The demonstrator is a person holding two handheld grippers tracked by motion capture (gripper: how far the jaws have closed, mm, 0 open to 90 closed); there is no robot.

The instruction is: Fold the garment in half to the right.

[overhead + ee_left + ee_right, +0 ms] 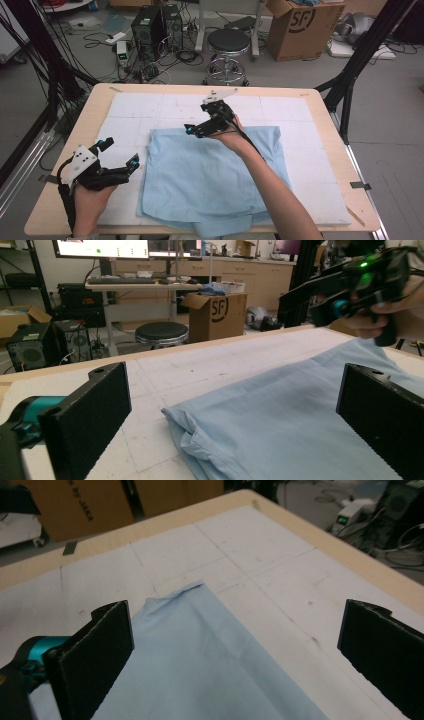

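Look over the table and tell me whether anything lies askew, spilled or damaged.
Nothing is spilled or damaged. The light blue cloth lies folded on the white mat, but not squarely: its near edge hangs over the table's front edge, and a lower layer sticks out at the near left corner. Both grippers, left and right, are open and hold nothing.

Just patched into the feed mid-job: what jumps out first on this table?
A folded light-blue cloth lies across the white padded mat on the wooden table, its near edge hanging over the front. The right gripper hovers over the cloth's far left corner, jaws wide apart. The left gripper sits by the cloth's left edge, also open.
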